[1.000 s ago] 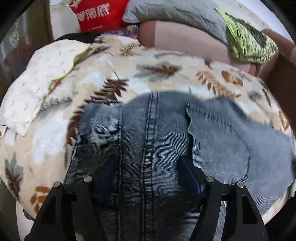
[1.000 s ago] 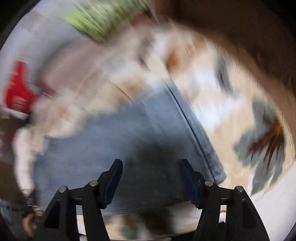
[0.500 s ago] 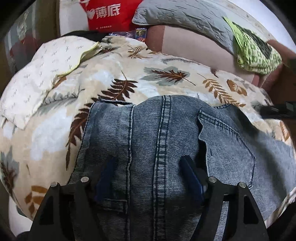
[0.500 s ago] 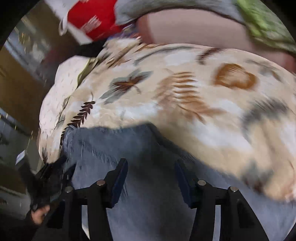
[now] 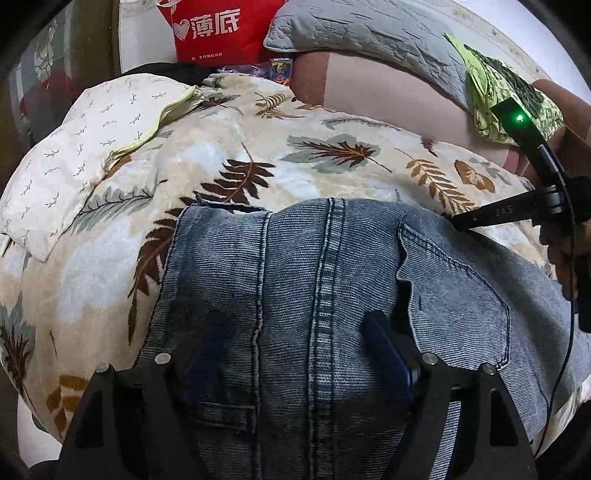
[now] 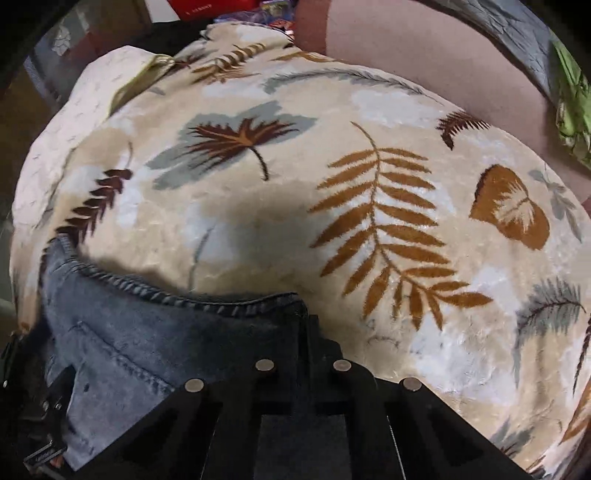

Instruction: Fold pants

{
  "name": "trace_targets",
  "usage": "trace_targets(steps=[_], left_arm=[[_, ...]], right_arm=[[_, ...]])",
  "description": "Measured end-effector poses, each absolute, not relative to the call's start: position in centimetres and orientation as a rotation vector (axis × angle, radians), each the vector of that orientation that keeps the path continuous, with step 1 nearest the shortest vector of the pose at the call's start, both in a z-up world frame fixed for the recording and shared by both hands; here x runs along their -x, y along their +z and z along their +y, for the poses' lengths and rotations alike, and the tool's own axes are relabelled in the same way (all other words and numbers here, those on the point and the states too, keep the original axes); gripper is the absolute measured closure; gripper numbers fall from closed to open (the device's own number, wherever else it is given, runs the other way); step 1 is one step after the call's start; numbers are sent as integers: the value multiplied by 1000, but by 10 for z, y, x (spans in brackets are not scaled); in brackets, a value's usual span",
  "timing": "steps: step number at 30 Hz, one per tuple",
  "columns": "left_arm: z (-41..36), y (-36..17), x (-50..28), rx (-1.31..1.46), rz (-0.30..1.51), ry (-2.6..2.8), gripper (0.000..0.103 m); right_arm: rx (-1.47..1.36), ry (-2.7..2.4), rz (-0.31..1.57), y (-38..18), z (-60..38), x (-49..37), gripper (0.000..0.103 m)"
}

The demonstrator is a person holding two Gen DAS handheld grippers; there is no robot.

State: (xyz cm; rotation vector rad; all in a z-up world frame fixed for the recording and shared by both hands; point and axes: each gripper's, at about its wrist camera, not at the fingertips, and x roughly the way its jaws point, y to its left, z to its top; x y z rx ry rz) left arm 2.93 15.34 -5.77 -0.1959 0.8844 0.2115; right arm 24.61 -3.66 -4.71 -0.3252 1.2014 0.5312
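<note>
Folded blue jeans lie on a leaf-print blanket. My left gripper is open, its fingers resting on the denim on either side of the centre seam near the waistband. My right gripper is shut on the far right corner of the jeans. In the left wrist view it reaches in from the right and meets the jeans' far edge.
A cream pillow lies at the left. A red bag, a grey quilted pillow and a green cloth sit at the back. A pink cushion borders the blanket.
My right gripper swung to the jeans' far right corner and closed on it. My left gripper stayed open on the denim, shifting only slightly.
</note>
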Motion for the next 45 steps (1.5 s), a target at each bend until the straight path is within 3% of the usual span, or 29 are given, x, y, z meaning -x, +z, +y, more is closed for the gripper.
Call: trace_targets(steps=[6,11,13,14,16,19,21,22,28,33,39,45], left_arm=[[154,-58,-28,196,883,207,22],[155,-58,-28,205,886,208,22],[156,-58,-28,208,884,207,21],[155,-58,-29,205,883,208,21],[154,-58,-29,199,881,212,21],[155,-58,-27,207,873,214,20],[155,-57,-27,211,873,220,20],[155,-57,-26,212,872,223,20],[154,-58,-26,212,866,240,20],[150,-58,-27,190,855,266,20],[149,-59,-25,179,832,273,19],[151,-60,-24,186,828,267,19]], right_arm=[[95,467,1131,-27,-71,-248,91],[-98,505,1123,-5,-96,-209,89],[-137,543,1154,-21,-93,-207,81],[-126,524,1185,-32,-91,-210,65],[-166,440,1250,-57,-101,-220,63],[-236,467,1128,-23,-123,-191,61],[-233,483,1069,-4,-141,-164,44],[-224,475,1046,5,-158,-141,41],[-373,347,1036,-3,-266,-65,41],[-580,239,1112,-58,-337,-63,41],[-587,374,958,-25,-338,-49,41],[-719,297,1018,-34,-368,-77,41]])
